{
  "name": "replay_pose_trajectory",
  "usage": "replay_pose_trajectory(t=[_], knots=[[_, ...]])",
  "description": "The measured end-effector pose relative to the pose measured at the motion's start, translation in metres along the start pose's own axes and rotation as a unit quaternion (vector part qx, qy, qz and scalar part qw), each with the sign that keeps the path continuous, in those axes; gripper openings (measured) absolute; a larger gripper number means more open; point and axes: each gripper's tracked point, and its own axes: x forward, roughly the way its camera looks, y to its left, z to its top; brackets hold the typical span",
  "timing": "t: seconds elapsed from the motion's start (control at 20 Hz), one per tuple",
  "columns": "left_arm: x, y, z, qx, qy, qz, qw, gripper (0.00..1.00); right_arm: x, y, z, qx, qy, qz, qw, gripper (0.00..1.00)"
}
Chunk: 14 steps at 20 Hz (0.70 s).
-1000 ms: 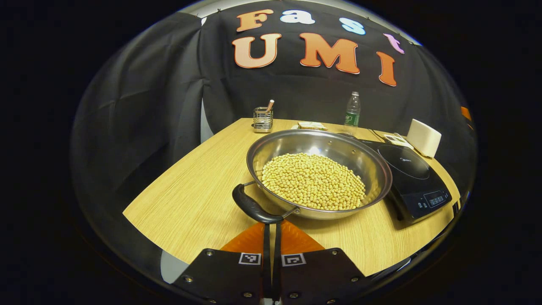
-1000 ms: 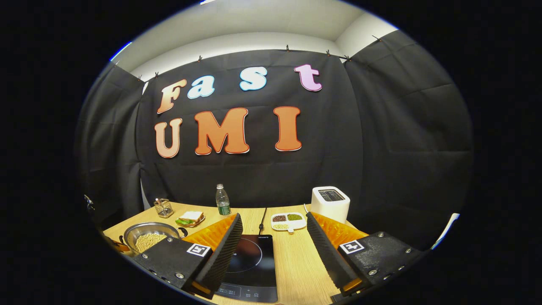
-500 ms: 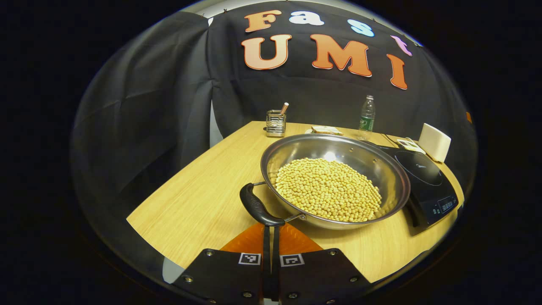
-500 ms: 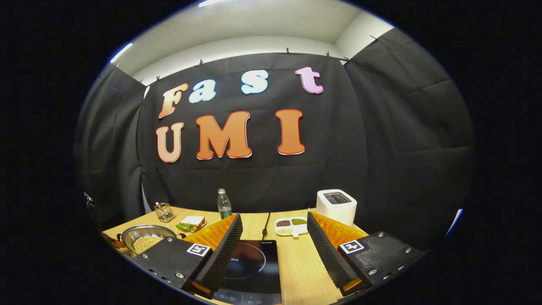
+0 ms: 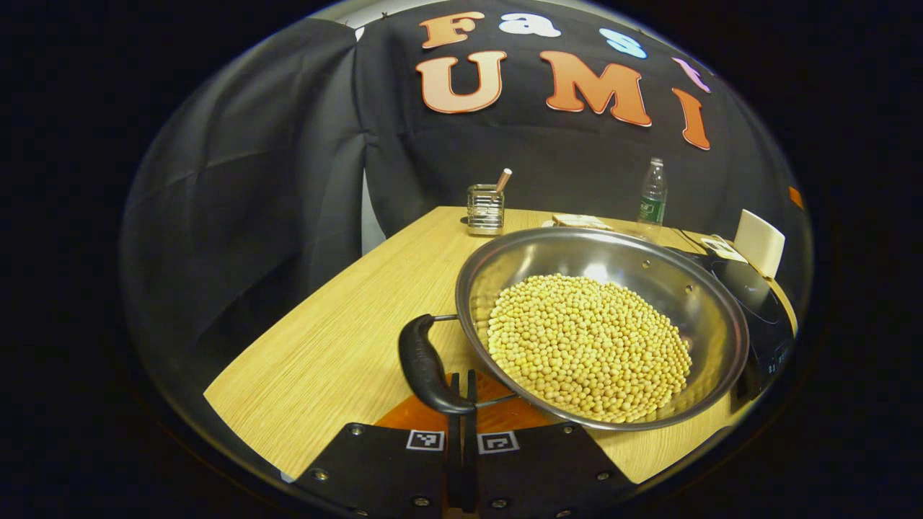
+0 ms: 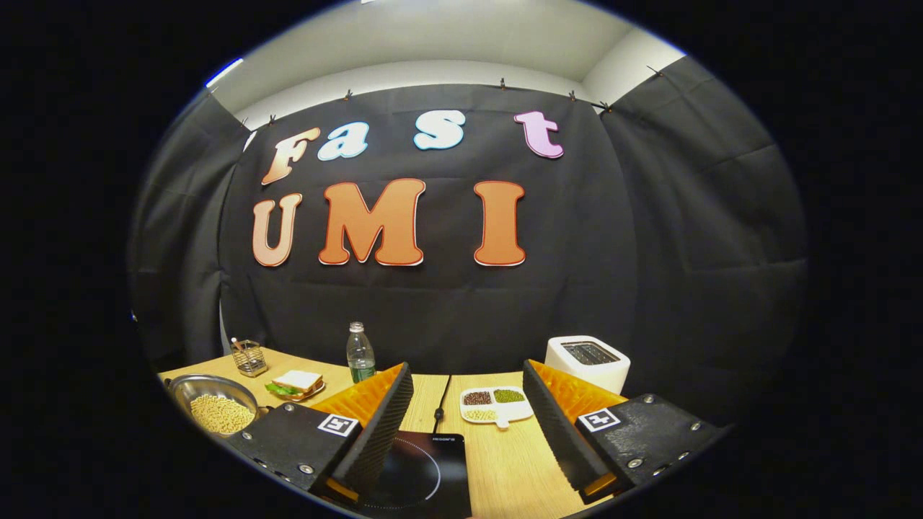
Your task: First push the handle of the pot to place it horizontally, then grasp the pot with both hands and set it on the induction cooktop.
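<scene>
A wide steel pot (image 5: 634,263) full of yellow soybeans (image 5: 588,346) stands on the wooden table (image 5: 339,346). Its black loop handle (image 5: 422,364) points toward me at the lower left. My left gripper (image 5: 461,386) is shut with nothing between its fingers, and the tips touch the handle's near end. The black induction cooktop (image 5: 761,303) lies just right of the pot, partly hidden by its rim. In the right gripper view my right gripper (image 6: 467,414) hangs open above the cooktop (image 6: 422,476), with the pot (image 6: 180,386) far off at the left.
At the table's back stand a wire utensil holder (image 5: 484,209), a sandwich on a plate (image 6: 296,382), a water bottle (image 6: 359,353) and a white toaster (image 6: 588,360). A white divided dish of beans (image 6: 494,405) sits behind the cooktop. The table's left edge is near the pot.
My left gripper has pressed on against the handle, and the pot now sits larger and further right, its handle turned more to the left. The right gripper's view has drifted, with the cooktop lower.
</scene>
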Motion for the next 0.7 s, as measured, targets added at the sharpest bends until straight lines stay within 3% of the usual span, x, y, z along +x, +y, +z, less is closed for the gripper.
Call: replay_pose_trajectory(t=[0.1,0.15,0.2,0.4,0.7], knots=[[-0.001,0.006,-0.002,0.006,0.011,0.008,1.000,0.03,0.007,0.001,0.005,-0.005,0.005,-0.001,1.000,0.95],[-0.001,0.013,-0.003,0.008,0.015,0.018,1.000,0.04,0.008,0.000,0.006,-0.007,0.012,-0.002,1.000,1.00],[-0.001,0.016,-0.001,0.005,0.018,0.022,1.000,0.04,0.007,0.001,0.007,-0.007,0.018,-0.002,1.000,0.95],[-0.004,0.028,-0.001,-0.022,0.016,0.026,0.999,0.05,-0.005,0.007,0.011,-0.019,0.013,0.007,1.000,0.95],[0.009,0.035,0.006,-0.042,0.003,0.003,0.999,0.04,-0.044,0.017,-0.005,-0.002,-0.008,0.004,1.000,0.95]])
